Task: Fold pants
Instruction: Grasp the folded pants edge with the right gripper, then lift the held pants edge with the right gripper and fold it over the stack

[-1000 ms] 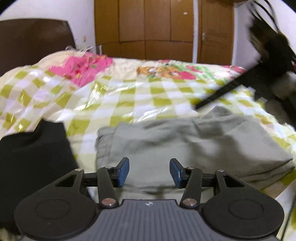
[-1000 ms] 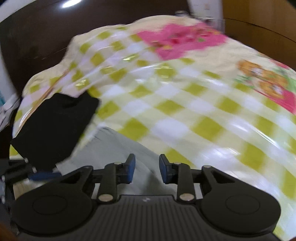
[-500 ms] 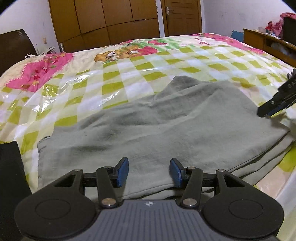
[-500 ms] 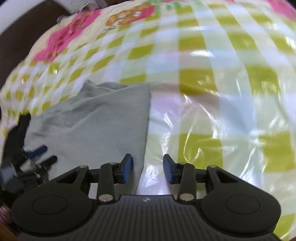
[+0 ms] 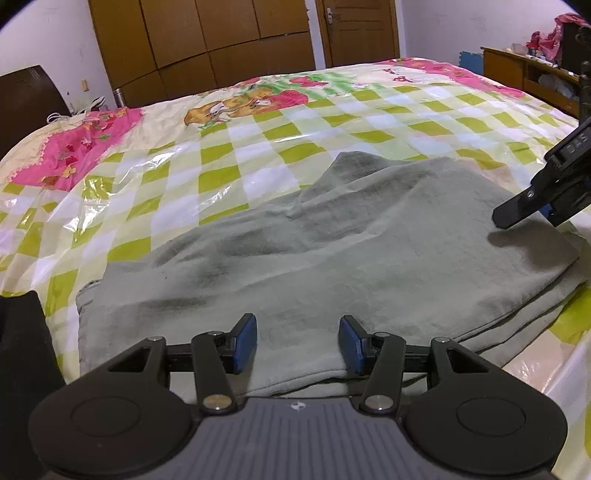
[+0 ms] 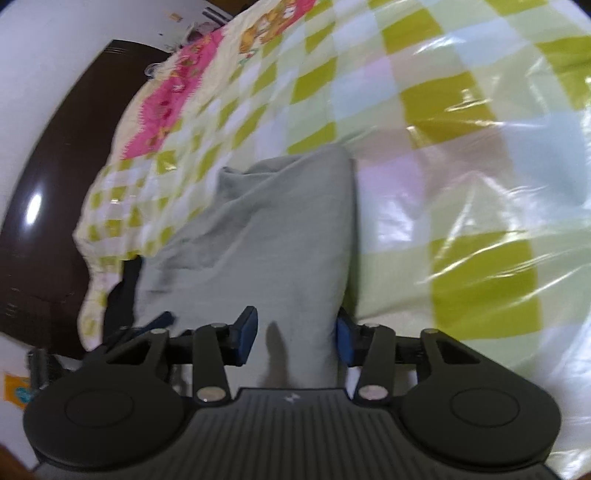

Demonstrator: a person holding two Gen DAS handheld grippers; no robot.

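Fingers (image 5: pixel 245 341) of the left gripper (image 5: pixel 298 341), padded in blue, stand spread apart with nothing between them, low over the near edge of the grey pants (image 5: pixel 332 251). The pants lie folded and flat on the bed (image 5: pixel 258 144), which is covered by a glossy yellow-green checked bedspread with pink cartoon panels. One pointed corner of the cloth rises toward the far side of the bed. A black garment (image 5: pixel 22 350) lies just beside the pants at the left edge of the left wrist view.

The right gripper (image 5: pixel 524 210) enters that view from the right, its tip just above the right end of the pants. In the right wrist view, the right gripper (image 6: pixel 295 338) is likewise spread, and the end of the pants (image 6: pixel 273 236) lies in the gap between its fingers (image 6: pixel 246 334); whether the pads touch the cloth cannot be told. A dark headboard (image 6: pixel 48 206) borders the bed at the left of that view. Wooden wardrobes (image 5: pixel 207 48) and a door (image 5: pixel 360 31) stand behind the bed.
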